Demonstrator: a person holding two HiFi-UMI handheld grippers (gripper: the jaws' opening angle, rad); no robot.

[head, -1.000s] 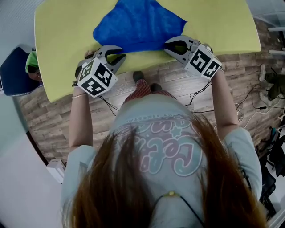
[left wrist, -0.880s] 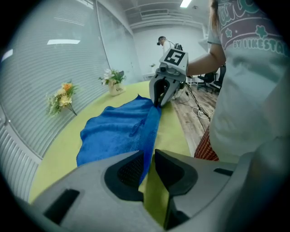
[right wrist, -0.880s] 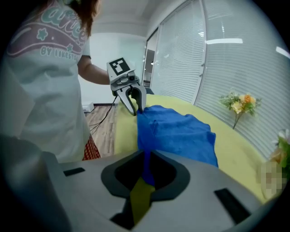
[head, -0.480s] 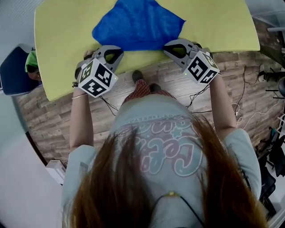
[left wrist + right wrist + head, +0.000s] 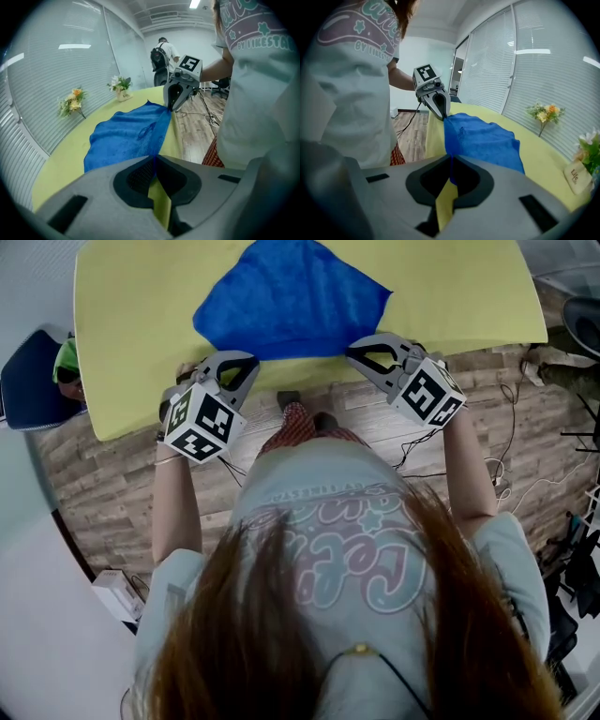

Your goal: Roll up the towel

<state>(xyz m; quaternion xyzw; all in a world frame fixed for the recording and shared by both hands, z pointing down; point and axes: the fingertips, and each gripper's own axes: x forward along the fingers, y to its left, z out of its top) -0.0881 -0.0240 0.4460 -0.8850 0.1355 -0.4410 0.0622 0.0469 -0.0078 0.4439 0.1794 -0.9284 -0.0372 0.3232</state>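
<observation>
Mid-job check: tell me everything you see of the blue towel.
The blue towel is soft, fuzzy cloth, spread mostly flat and unrolled on the yellow table, its far edge rumpled into a peak. Its near edge runs along the table's front, each near corner pinched in a shut gripper: left gripper, right gripper.

I count one blue towel (image 5: 291, 301) on one yellow table (image 5: 141, 324). Two grippers: the left gripper (image 5: 242, 360) at the towel's seven o'clock, the right gripper (image 5: 361, 345) at five. Two flower bunches: an orange bunch (image 5: 72, 99) and a white bunch (image 5: 120, 84). Two people: the gripper holder (image 5: 328, 549) and a distant person (image 5: 163, 50). One dark chair (image 5: 28, 390) at nine o'clock.
</observation>
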